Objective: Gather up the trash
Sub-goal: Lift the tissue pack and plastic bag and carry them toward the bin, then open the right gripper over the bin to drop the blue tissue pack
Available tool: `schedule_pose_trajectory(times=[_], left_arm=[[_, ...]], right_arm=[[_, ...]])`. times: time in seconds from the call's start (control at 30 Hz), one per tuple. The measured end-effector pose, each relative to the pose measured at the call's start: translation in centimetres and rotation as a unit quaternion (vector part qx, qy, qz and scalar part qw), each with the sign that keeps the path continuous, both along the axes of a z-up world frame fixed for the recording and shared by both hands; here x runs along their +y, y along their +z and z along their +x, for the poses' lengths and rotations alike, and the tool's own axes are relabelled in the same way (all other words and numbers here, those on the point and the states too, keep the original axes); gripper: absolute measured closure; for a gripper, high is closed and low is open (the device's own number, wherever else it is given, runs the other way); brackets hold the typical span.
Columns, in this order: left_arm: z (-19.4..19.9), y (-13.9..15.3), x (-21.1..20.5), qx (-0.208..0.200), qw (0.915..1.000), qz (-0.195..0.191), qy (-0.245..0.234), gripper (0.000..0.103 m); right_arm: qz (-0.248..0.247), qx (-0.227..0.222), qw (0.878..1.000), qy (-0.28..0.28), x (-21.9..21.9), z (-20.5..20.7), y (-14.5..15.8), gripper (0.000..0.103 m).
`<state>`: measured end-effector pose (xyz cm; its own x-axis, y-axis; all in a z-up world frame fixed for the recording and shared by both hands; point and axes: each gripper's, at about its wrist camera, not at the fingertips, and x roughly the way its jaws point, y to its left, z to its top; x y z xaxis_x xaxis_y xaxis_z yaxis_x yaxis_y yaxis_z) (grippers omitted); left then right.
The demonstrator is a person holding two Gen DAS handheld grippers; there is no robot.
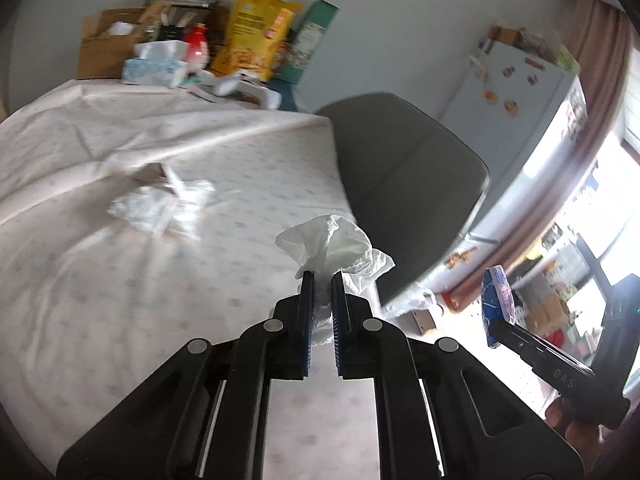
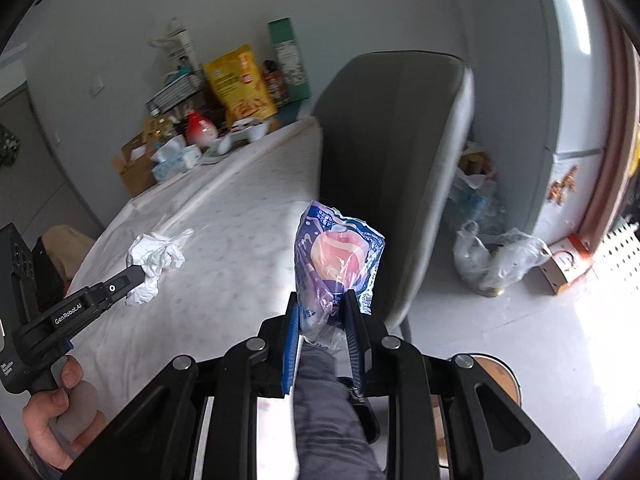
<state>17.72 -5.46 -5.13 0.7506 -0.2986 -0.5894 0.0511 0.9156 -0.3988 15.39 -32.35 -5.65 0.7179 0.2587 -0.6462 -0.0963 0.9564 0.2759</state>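
My left gripper (image 1: 323, 276) is shut on a crumpled white tissue (image 1: 336, 246) and holds it above the table's right part. It also shows in the right wrist view (image 2: 140, 270), with the tissue (image 2: 154, 258). My right gripper (image 2: 322, 298) is shut on a blue and purple snack wrapper (image 2: 340, 256), held above the table edge beside the chair. The wrapper also shows in the left wrist view (image 1: 496, 304). More crumpled white wrappers (image 1: 160, 204) lie on the tablecloth (image 1: 100, 280).
A grey chair (image 1: 404, 184) stands at the table's right side. Boxes, a tissue box (image 1: 154, 66) and a yellow snack bag (image 1: 252, 36) crowd the far end. A fridge (image 2: 568, 80) and plastic bags (image 2: 492, 258) stand on the floor to the right.
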Motion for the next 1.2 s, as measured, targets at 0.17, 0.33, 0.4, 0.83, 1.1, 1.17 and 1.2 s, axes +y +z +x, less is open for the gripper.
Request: schedule_pose_trajectory(times=[0.17, 0.33, 0.4, 0.83, 1.1, 1.17, 1.2], left_arm=[[0.7, -0.2, -4.1, 0.004, 0.9993, 0.009, -0.036, 0.094], [0.8, -0.7, -8.1, 0.006, 0.9979, 0.020, -0.061, 0.094], [0.8, -1.2, -9.6, 0.011, 0.9969, 0.024, -0.074, 0.094], [1.9, -3.6, -14.5, 0.047, 0.9897, 0.029, -0.132, 0.094], [2.1, -3.9, -17.0, 0.056, 0.9855, 0.040, -0.155, 0.094], [2.1, -3.9, -18.1, 0.058, 0.9834, 0.045, -0.166, 0.094], [2.1, -4.0, -18.5, 0.059, 0.9823, 0.046, -0.172, 0.094]], right_arm=[[0.005, 0.005, 1.000, -0.030, -3.1, -0.8, -0.8, 0.081], [0.009, 0.020, 0.998, -0.065, -6.8, -1.7, -2.3, 0.081], [0.010, 0.028, 0.997, -0.077, -8.1, -2.0, -3.0, 0.081], [0.011, 0.081, 0.987, -0.140, -13.3, -3.1, -8.4, 0.078], [0.015, 0.090, 0.983, -0.162, -15.5, -4.1, -10.1, 0.045], [0.019, 0.086, 0.982, -0.169, -16.2, -4.5, -10.2, 0.044], [0.021, 0.083, 0.981, -0.175, -16.7, -4.7, -10.1, 0.044]])
